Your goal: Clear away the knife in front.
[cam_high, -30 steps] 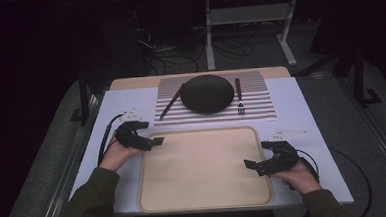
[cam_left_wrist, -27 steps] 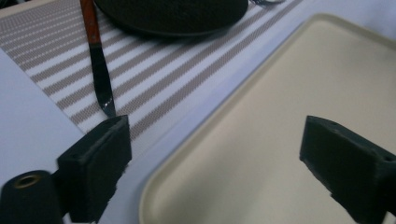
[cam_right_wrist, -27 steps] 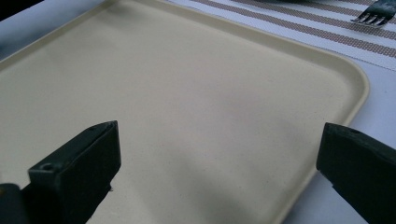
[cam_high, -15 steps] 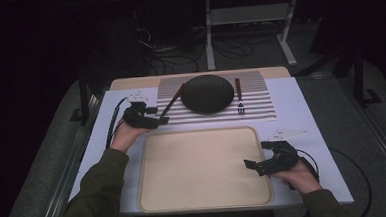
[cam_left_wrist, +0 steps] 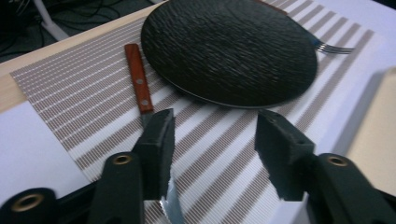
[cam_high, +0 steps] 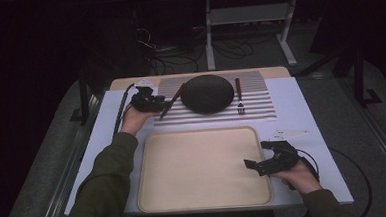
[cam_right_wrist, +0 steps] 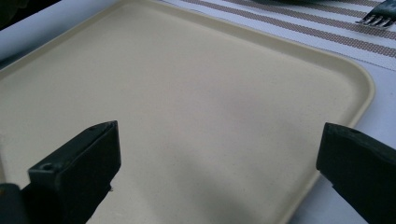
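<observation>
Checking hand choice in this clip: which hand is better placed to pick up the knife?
Left. The left tool is at the knife beside the plate, its jaws just closing, one over the blade. The right tool waits open at the tray.

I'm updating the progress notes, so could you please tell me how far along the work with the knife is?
Nothing looks finished: the tray carries nothing, and the plate and fork lie on the striped mat. In hand: the left gripper has reached the knife, its jaws just closing, one over the blade, not gripping. Grasping and moving remain.
</observation>
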A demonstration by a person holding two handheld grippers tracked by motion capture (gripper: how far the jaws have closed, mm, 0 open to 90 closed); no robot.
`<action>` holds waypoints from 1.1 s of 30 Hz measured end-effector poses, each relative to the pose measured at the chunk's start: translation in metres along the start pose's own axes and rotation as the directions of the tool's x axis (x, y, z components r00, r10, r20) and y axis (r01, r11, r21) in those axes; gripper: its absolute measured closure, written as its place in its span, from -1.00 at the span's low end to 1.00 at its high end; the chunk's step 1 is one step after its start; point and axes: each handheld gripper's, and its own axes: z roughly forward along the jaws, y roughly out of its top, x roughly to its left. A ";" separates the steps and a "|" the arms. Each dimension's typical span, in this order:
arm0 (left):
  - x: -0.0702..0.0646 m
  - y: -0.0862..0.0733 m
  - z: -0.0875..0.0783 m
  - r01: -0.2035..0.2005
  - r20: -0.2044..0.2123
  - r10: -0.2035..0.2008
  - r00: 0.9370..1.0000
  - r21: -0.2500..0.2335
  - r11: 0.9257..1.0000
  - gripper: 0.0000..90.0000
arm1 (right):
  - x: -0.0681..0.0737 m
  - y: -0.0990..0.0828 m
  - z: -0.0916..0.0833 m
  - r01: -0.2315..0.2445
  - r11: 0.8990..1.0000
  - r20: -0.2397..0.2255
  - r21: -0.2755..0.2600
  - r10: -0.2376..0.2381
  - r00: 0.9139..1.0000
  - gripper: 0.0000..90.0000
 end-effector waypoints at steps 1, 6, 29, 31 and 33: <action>0.002 0.002 0.002 0.006 0.001 -0.006 1.000 0.000 1.000 0.16 | 0.000 0.000 0.000 0.000 1.000 -0.001 -0.001 0.000 1.000 -1.00; 0.010 0.010 0.015 0.027 -0.010 -0.027 1.000 0.017 0.999 0.31 | -0.001 0.000 -0.001 -0.001 1.000 -0.004 -0.004 0.001 1.000 -1.00; 0.035 0.019 0.070 0.091 -0.103 -0.081 0.991 0.106 0.990 0.58 | -0.001 0.000 -0.002 -0.011 1.000 -0.021 -0.016 0.011 1.000 -1.00; 0.035 0.021 0.073 0.086 -0.113 -0.072 0.991 0.120 0.989 0.58 | -0.001 0.000 -0.002 -0.009 1.000 -0.021 -0.016 0.009 1.000 -1.00; 0.035 0.022 0.077 0.083 -0.121 -0.068 0.990 0.125 0.989 0.58 | -0.001 0.000 -0.003 -0.009 1.000 -0.022 -0.016 0.009 1.000 -1.00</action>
